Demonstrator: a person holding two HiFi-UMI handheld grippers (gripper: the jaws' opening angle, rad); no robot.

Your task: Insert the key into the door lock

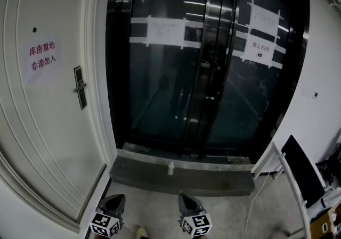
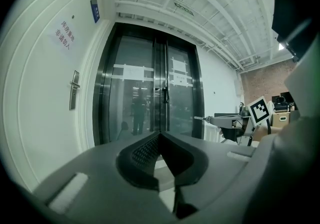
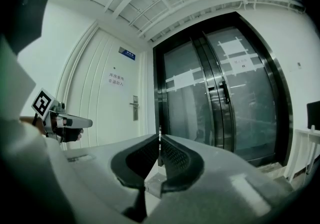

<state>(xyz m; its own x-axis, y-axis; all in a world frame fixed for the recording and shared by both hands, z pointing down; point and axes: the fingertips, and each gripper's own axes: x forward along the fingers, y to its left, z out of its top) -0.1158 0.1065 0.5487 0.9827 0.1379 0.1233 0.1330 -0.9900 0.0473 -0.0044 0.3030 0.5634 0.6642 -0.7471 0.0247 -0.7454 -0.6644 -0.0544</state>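
Note:
The door lock (image 1: 80, 88), a dark plate with a lever handle, sits on the white door (image 1: 48, 126) at the left, some way ahead of both grippers. It also shows in the left gripper view as the lock (image 2: 74, 90) and in the right gripper view as the lock (image 3: 134, 108). My right gripper (image 3: 159, 137) is shut on a thin metal key (image 3: 159, 132), seen edge-on between the jaw tips; the key (image 2: 200, 117) sticks out level from that gripper. My left gripper (image 2: 160, 134) is shut and holds nothing. Both grippers, the left (image 1: 113, 202) and the right (image 1: 186, 200), sit low in the head view.
Dark glass double doors (image 1: 208, 62) with taped paper notices fill the middle, above a grey stone step (image 1: 181, 175) bearing a small white thing (image 1: 170, 169). A paper sign (image 1: 42, 56) hangs on the white door. A dark board on a white frame (image 1: 301, 171) leans at the right.

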